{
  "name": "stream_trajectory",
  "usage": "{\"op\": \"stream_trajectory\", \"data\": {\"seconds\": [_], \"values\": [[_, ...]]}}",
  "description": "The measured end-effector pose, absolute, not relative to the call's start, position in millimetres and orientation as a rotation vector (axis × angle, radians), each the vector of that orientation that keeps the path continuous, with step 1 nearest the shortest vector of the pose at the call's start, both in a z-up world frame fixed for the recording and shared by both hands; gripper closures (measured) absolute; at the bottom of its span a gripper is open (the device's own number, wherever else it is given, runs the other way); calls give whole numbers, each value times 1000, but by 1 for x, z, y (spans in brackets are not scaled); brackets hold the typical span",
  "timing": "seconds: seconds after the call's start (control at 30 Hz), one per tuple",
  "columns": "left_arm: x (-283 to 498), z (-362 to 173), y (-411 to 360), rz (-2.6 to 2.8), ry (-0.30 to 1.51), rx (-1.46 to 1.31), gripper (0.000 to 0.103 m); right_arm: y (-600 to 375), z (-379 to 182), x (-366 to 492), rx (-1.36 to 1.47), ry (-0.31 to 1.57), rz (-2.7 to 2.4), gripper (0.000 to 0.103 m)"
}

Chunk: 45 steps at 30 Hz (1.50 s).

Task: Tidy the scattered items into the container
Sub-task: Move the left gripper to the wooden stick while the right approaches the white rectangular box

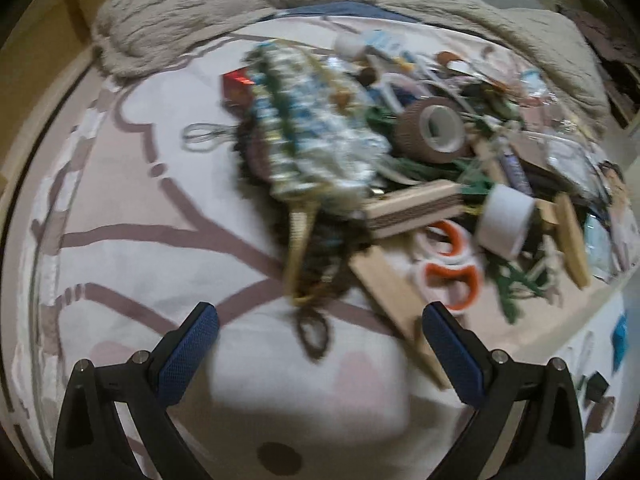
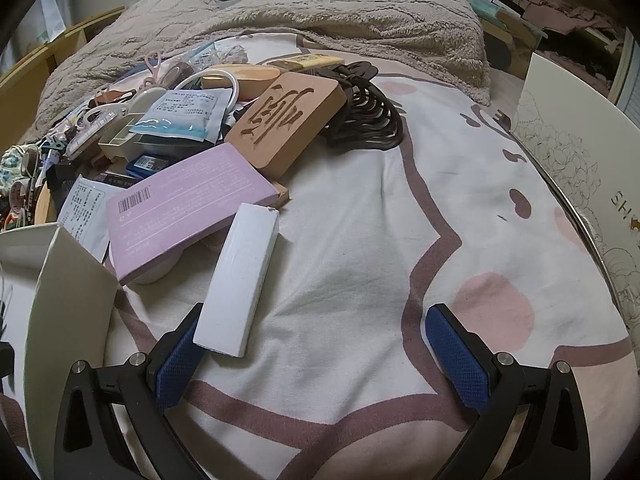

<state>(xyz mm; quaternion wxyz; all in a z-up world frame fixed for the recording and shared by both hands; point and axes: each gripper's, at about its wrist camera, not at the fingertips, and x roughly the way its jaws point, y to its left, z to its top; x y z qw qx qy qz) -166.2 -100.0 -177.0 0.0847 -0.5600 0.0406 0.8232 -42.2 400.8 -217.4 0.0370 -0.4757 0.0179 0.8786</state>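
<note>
Both tools hang over a bed (image 2: 360,220) with nothing between their blue pads. The left hand-held gripper (image 1: 320,320) is spread wide before a blurred heap of scattered items (image 1: 400,152), with bare sheet to its left. The right hand-held gripper (image 2: 316,324) is also spread apart; a white box (image 2: 240,276) lies just beside its left finger, open sheet ahead, and a white container wall (image 2: 580,152) stands at the right edge

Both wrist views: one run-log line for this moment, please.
left gripper: open, over sheet, blurred | right gripper: open, white box beside its finger | pile: unsorted
</note>
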Motion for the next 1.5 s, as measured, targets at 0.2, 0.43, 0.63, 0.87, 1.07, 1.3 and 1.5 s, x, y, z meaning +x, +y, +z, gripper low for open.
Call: {"op": "stream_trajectory", "data": {"seconds": [0.2,0.43,0.63,0.87,1.07,1.3,1.5], "values": [[-162,-189,-76,2368,161,-1718,0,401,-218,-42,-1452,52,2699,0],[-165,-192,-76,2386,170,-1744,0,400,-217,-40,-1403,52,2700,0],[-162,-192,-80,2406,197,-1766,0,404,-215,-36,-1326,46,2650,0],[-155,-185,-76,2427,217,-1751,0,423,-210,-28,-1218,124,2541,0],[-146,-187,-77,2440,204,-1751,0,442,-209,-22,-1155,204,2425,0],[-150,-195,-74,2425,149,-1806,0,444,-208,-22,-1134,191,2382,0],[-156,-196,-69,2410,195,-1851,0,443,-209,-21,-1142,181,2376,0]]}}
